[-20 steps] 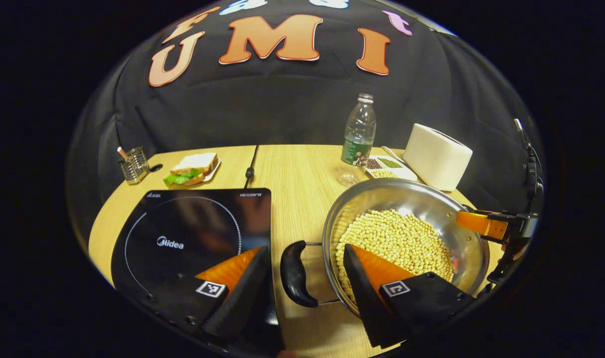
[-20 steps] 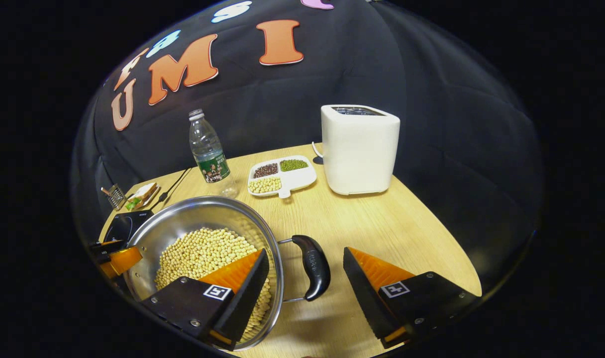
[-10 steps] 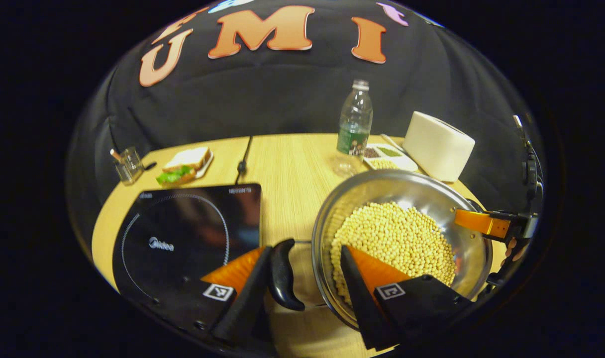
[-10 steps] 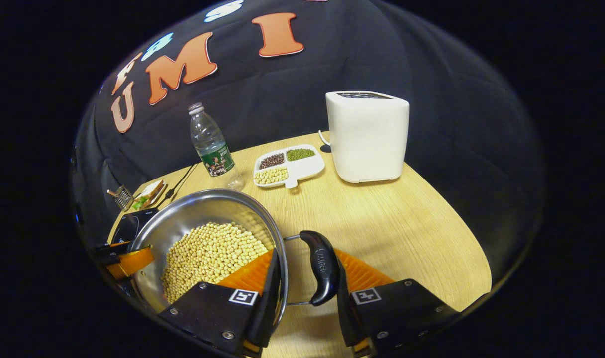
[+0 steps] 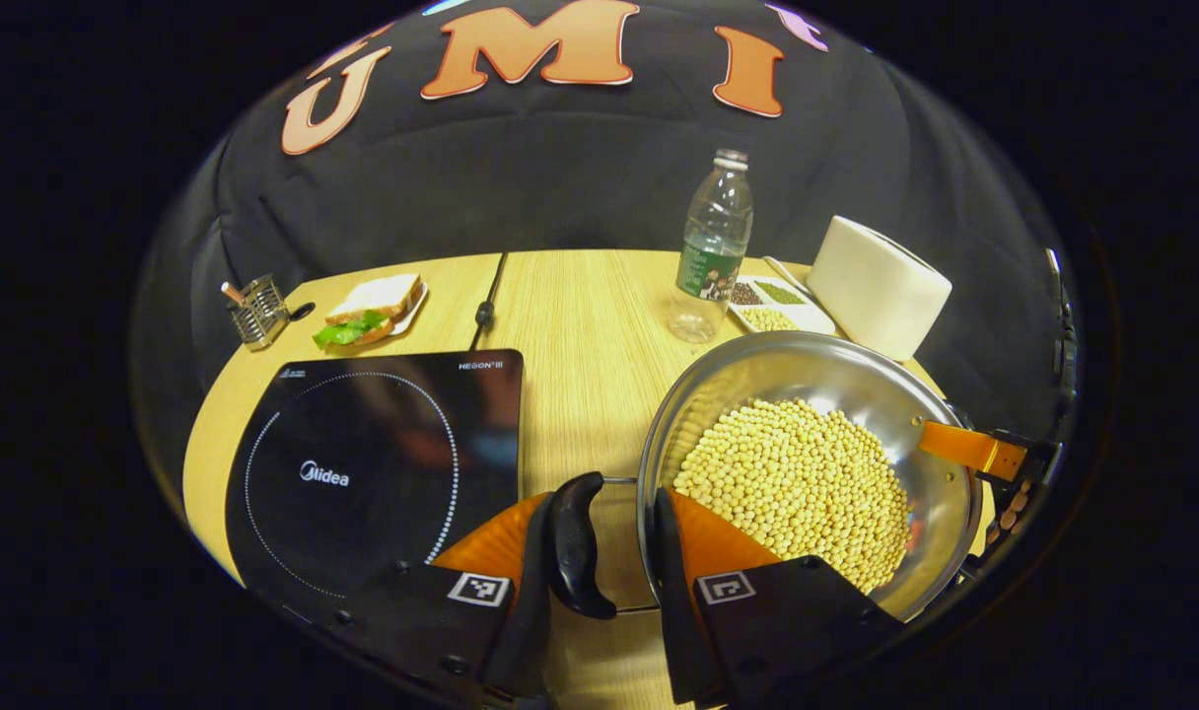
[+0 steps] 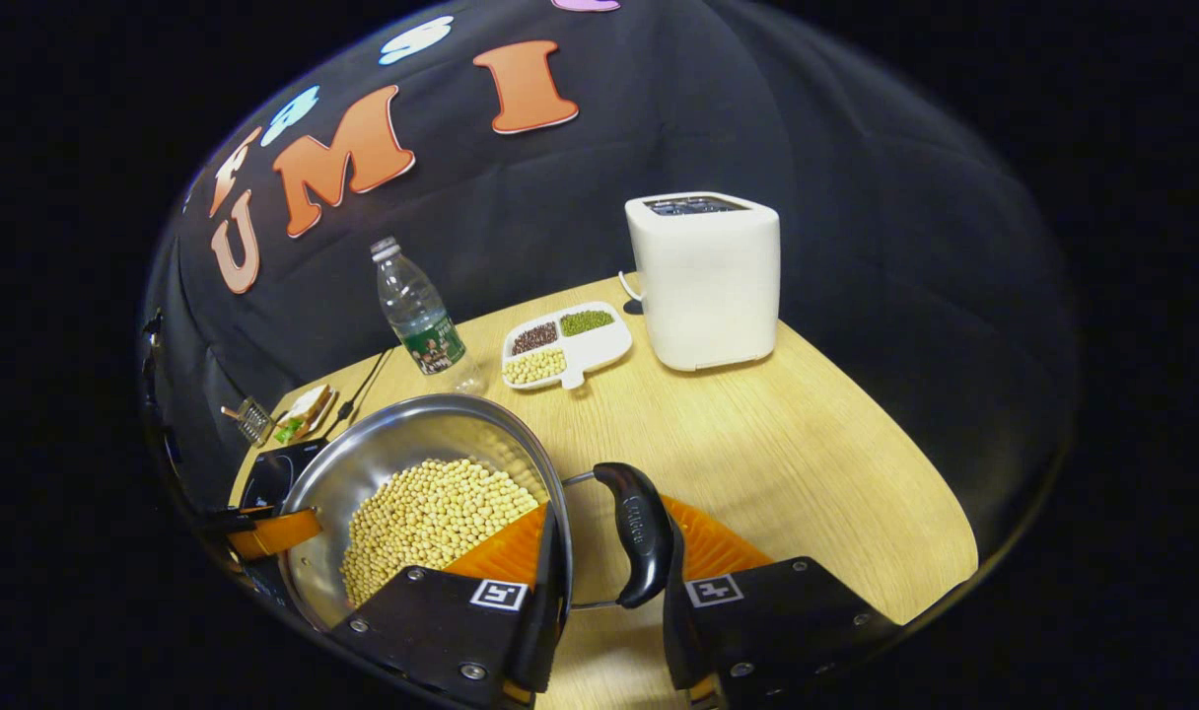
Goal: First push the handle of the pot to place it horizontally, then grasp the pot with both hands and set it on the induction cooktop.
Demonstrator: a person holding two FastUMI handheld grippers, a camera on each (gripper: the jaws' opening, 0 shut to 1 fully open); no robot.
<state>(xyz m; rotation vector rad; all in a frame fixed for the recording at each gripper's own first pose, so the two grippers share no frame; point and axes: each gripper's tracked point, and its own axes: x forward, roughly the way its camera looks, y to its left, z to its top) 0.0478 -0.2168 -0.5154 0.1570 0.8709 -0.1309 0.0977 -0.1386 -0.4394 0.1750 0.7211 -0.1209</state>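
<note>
Left gripper (image 5: 599,552) is narrowed around the pot's black left handle (image 5: 572,544): one finger lies against the handle's outer side, the other sits just inside the pot rim, over the soybeans (image 5: 797,483). Right gripper (image 6: 609,582) mirrors this on the right handle (image 6: 639,532), one finger inside the rim, the other pressed against the handle's outer face. Both grippers reach forward and downward at the pot's opposite sides; in the left gripper view the right gripper appears at the far rim, with fingertips of the hand holding it just visible. Stainless steel pot (image 5: 807,375) is round, shallow and polished; whether it rests on the wooden table (image 5: 580,325) or is raised cannot be told. Induction cooktop (image 5: 383,463), flat glossy black glass with a dotted ring, lies just beside the pot's left handle. Bare wood stays open between pot and the bottle (image 5: 713,247); beyond stand a divided dish (image 6: 565,345) of beans and a white toaster (image 6: 703,281). A sandwich (image 5: 371,311) and wire holder (image 5: 259,313) sit behind the cooktop
</note>
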